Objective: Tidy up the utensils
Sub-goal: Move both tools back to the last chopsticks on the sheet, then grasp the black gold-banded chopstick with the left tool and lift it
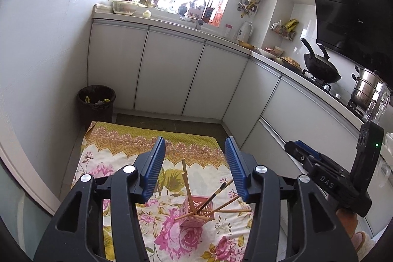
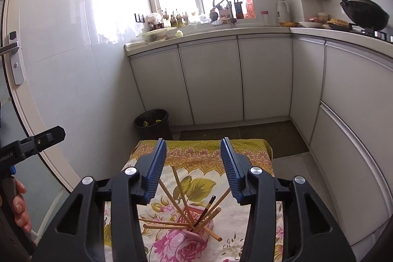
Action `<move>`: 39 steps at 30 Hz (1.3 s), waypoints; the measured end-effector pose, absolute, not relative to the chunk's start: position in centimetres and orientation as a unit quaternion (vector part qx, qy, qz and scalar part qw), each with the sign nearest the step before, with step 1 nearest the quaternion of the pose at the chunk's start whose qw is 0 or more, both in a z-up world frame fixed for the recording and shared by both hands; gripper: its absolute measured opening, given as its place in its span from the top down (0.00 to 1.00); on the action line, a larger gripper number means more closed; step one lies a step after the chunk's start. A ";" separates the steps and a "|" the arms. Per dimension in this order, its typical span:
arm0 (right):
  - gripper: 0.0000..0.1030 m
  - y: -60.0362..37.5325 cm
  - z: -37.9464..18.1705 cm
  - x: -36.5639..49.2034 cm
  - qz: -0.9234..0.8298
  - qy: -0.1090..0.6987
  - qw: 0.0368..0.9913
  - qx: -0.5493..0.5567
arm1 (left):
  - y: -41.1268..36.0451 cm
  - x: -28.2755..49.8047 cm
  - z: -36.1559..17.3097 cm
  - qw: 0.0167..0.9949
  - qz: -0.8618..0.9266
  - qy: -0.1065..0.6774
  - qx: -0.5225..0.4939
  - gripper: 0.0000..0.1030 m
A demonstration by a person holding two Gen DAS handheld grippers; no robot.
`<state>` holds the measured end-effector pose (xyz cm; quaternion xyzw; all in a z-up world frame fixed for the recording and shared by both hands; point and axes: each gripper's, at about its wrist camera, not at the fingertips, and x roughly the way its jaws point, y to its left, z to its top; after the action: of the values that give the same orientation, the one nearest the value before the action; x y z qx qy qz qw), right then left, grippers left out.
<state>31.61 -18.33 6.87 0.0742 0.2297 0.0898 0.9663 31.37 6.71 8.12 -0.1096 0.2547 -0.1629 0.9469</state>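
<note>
A pink slotted utensil holder [image 1: 195,211] stands on a floral cloth [image 1: 118,163]. Several wooden chopsticks [image 1: 185,184] and one dark chopstick [image 1: 216,195] lean out of it at splayed angles. My left gripper [image 1: 195,149] is open and empty, held above the holder. The right wrist view shows the same holder [image 2: 196,220] with its chopsticks [image 2: 179,187] fanned out. My right gripper [image 2: 194,150] is open and empty, also above the holder. The right gripper's body shows at the right of the left wrist view [image 1: 331,176].
A dark waste bin [image 1: 96,102] stands beyond the cloth by the wall. White cabinets [image 1: 172,75] run along the back and right. The counter carries a wok [image 1: 321,68], a steel pot [image 1: 368,87] and clutter. A door [image 2: 14,60] is at the left.
</note>
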 end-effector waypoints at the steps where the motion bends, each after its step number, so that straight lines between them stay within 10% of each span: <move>1: 0.52 -18.5 7.2 31.1 0.088 0.227 0.967 0.074 | 6.8 31.0 8.1 0.946 -0.162 0.257 -0.110 0.49; 10: 0.07 -21.0 6.3 22.5 0.065 0.219 0.966 0.125 | 7.7 26.2 4.0 0.936 -0.114 0.318 -0.101 0.07; 23: 0.07 -20.1 -12.0 15.1 0.083 0.479 0.846 0.219 | 8.7 23.2 -17.1 0.750 -0.045 0.633 -0.185 0.07; 39: 0.07 -22.7 -17.6 13.3 0.095 0.530 0.794 0.282 | 4.8 24.7 -26.1 0.669 0.005 0.720 -0.187 0.72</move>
<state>13.28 -22.72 -17.64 0.2821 0.5300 0.0954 0.7940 24.73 4.81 -26.10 -0.1875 0.7195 0.0046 0.6686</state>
